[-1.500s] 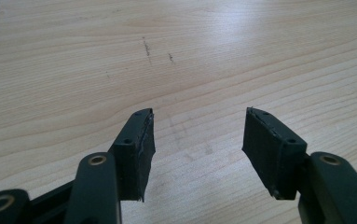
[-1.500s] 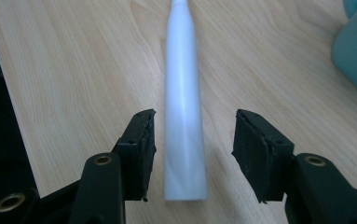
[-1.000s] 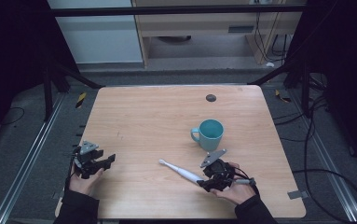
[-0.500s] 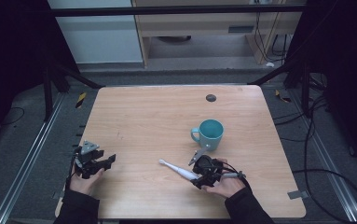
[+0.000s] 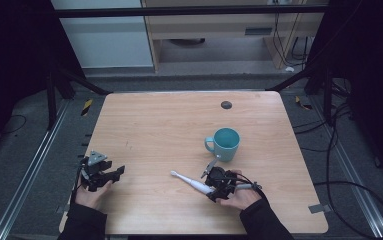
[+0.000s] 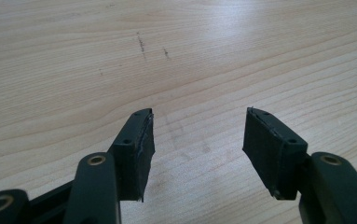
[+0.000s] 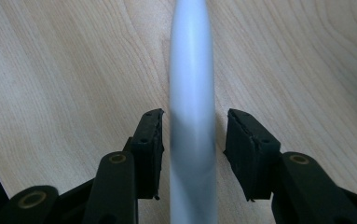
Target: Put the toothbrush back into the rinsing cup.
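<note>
A white electric toothbrush lies flat on the wooden table, its head pointing left. My right gripper is at its handle end. In the right gripper view the white handle runs between the two jaws of this gripper. The jaws have just been closing, and a thin gap shows on each side of the handle. My left gripper rests low near the table's front left. Its jaws stand wide apart over bare wood.
A teal mug stands upright just behind the right gripper, handle to the left. A small dark round spot sits near the table's far edge. Cables trail on the floor at the right.
The right hand has slid left and a little down onto the toothbrush's handle end, so its jaws now straddle the handle. The left hand has kept still.
</note>
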